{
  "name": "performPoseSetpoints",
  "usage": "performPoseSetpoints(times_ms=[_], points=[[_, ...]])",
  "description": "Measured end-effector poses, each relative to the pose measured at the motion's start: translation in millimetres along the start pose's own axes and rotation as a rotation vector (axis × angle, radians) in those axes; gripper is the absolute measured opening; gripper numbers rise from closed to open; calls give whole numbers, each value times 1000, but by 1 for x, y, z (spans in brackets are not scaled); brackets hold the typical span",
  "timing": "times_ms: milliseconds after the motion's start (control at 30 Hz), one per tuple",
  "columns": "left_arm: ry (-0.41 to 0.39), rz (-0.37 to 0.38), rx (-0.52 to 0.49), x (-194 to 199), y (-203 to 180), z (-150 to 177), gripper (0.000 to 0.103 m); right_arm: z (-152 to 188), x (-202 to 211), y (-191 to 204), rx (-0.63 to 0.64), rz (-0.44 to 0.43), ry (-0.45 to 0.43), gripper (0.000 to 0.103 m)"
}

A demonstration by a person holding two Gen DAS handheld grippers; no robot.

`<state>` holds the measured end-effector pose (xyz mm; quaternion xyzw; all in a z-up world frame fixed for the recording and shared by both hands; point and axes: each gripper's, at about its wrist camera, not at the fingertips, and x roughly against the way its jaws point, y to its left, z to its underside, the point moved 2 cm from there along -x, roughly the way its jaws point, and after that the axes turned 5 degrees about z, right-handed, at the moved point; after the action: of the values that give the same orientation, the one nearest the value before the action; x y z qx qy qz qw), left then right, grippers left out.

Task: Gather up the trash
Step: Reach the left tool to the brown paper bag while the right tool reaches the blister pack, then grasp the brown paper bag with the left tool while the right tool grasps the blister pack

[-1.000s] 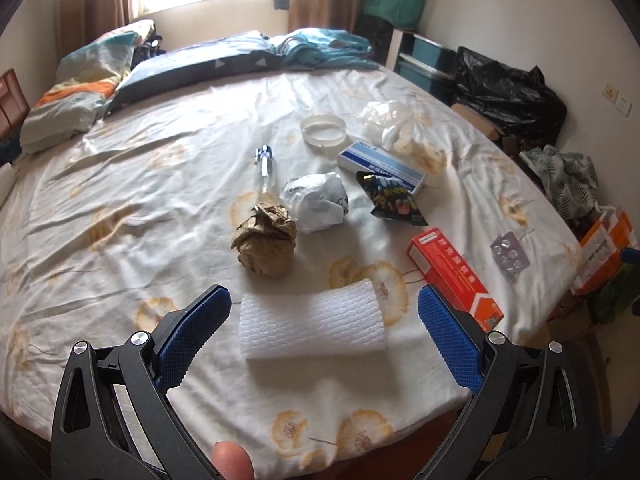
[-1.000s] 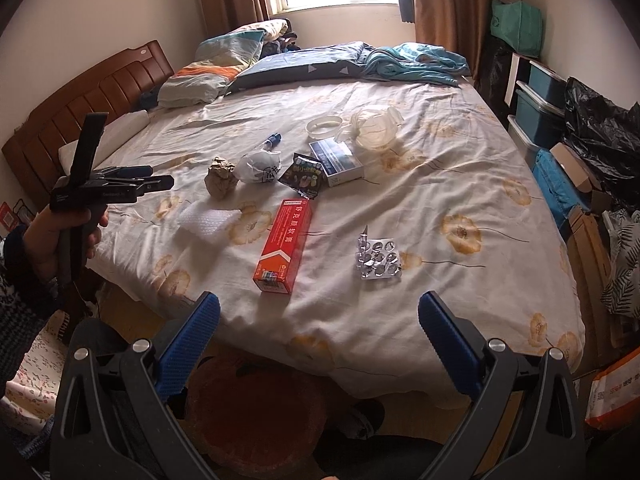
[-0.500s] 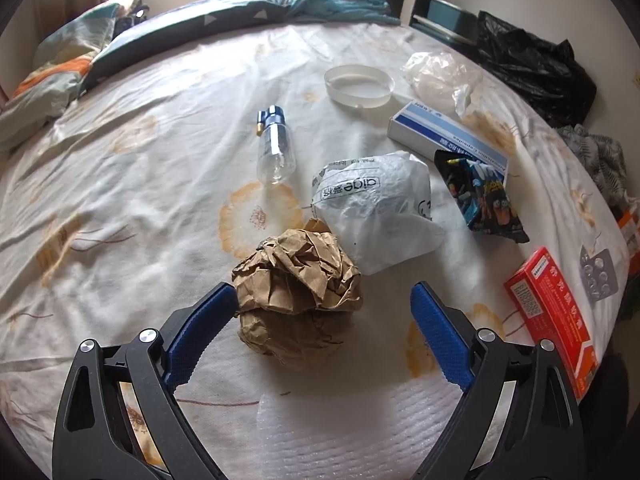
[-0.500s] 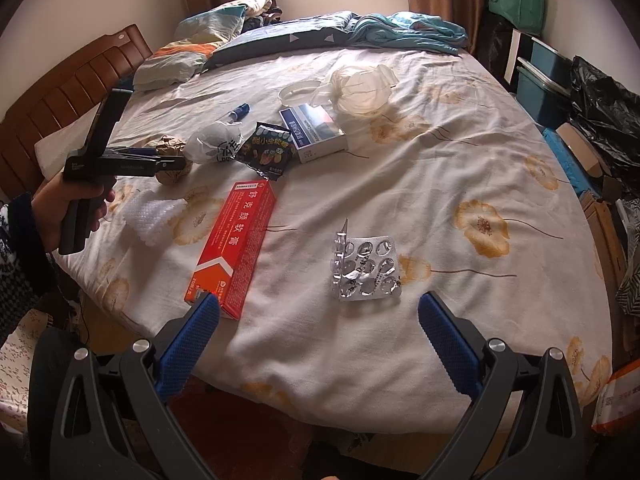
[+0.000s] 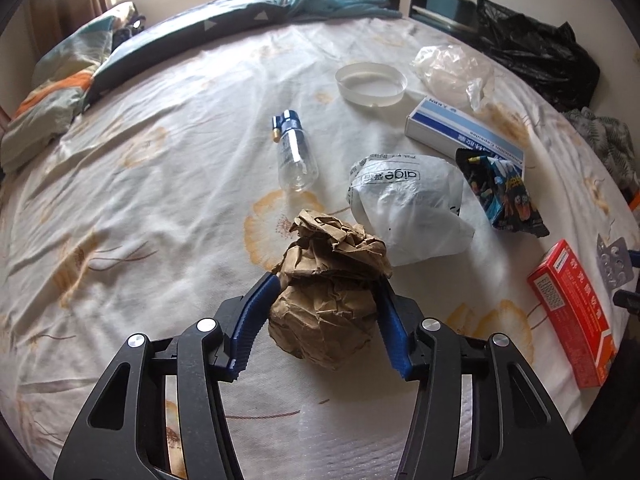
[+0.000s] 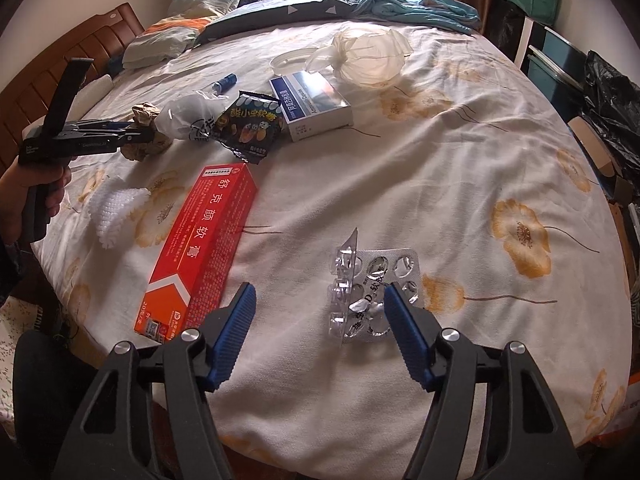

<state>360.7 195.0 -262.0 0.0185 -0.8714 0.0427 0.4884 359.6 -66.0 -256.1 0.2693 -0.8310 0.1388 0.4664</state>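
A crumpled brown paper ball (image 5: 324,312) lies on the flowered bed sheet (image 5: 160,208). My left gripper (image 5: 328,280) is around it with its jaws closing, and both blue pads touch its sides. The right wrist view shows the same ball (image 6: 144,120) in that gripper, held by a person's hand (image 6: 24,200) at the far left. A silver blister pack (image 6: 372,288) lies near the bed's front edge. My right gripper (image 6: 320,290) hangs over it, jaws closing. The pack sits between the fingers nearer the right one, and the left pad is well clear.
A red box (image 6: 208,248) lies left of the blister pack, with white foam wrap (image 6: 114,212) beyond it. Behind the paper ball are a white bag (image 5: 408,208), a small clear bottle (image 5: 294,152), a dark snack packet (image 5: 504,192), a blue-white box (image 5: 464,132) and a clear lid (image 5: 370,84).
Both grippers came down and forward over the bed. The left one passed the foam wrap and narrowed around the paper ball. The right one reached the blister pack and started narrowing.
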Motion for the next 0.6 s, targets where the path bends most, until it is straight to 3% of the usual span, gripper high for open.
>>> performPoseSetpoints(times_ms=[200, 267, 433, 600], points=[[-57, 23, -1, 41, -17, 4, 51, -5, -13, 3, 27, 23, 37, 27], [-82, 32, 0, 62, -25, 8, 51, -6, -16, 1, 22, 26, 46, 8], [-129, 56, 23, 115, -40, 23, 51, -5, 0, 0, 20, -11, 27, 7], [-147, 112, 52, 169, -62, 64, 51, 3, 69, 23, 70, -112, -63, 7]])
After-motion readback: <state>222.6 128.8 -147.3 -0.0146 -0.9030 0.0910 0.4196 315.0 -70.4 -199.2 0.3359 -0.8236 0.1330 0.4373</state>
